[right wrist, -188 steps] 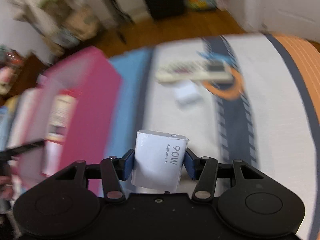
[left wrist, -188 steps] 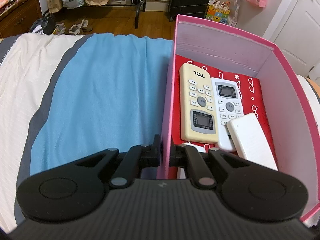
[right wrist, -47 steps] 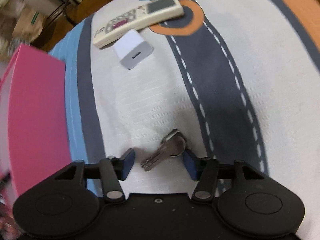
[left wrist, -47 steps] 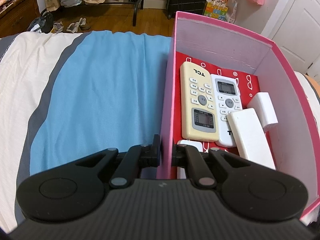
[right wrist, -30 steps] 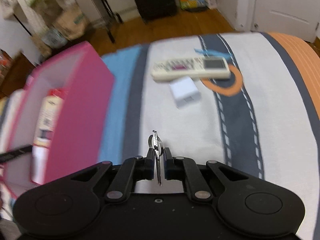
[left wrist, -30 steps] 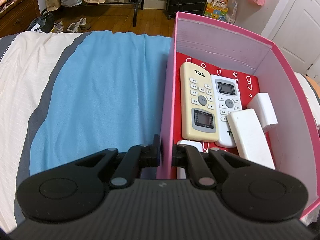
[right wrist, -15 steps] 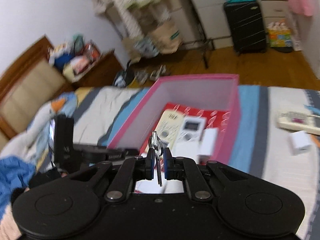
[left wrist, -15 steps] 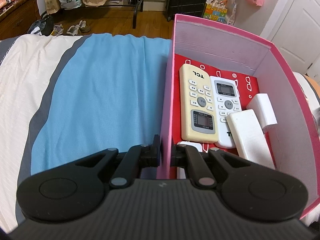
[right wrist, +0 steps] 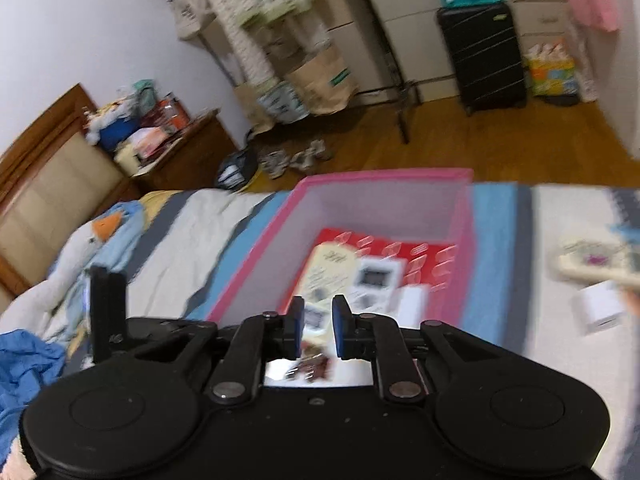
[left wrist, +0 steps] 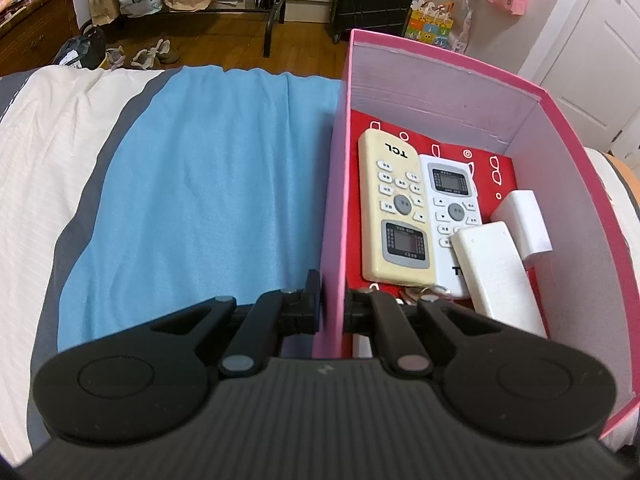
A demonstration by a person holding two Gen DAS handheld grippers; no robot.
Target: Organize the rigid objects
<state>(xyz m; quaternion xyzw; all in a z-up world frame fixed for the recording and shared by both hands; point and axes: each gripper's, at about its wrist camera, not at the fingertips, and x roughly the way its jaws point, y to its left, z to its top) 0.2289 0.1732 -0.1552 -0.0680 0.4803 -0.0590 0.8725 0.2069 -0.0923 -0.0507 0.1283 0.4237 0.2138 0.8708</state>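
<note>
Left gripper [left wrist: 332,312] clamps the pink box [left wrist: 334,216] near wall. Right gripper [right wrist: 316,332] hangs parted and empty above it. Keys [left wrist: 420,294] lie inside at the near end, orientation unclear, just before the cream remote [left wrist: 394,210] lying lengthwise. Right view alone shows charger [right wrist: 598,312] outside.

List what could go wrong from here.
1. The left gripper is shut on the box wall; pulling could tip it and slide the remotes.
2. The keys lie by that gripper's inner finger and could snag.
3. The right gripper, open above the box, could bump its rim.
</note>
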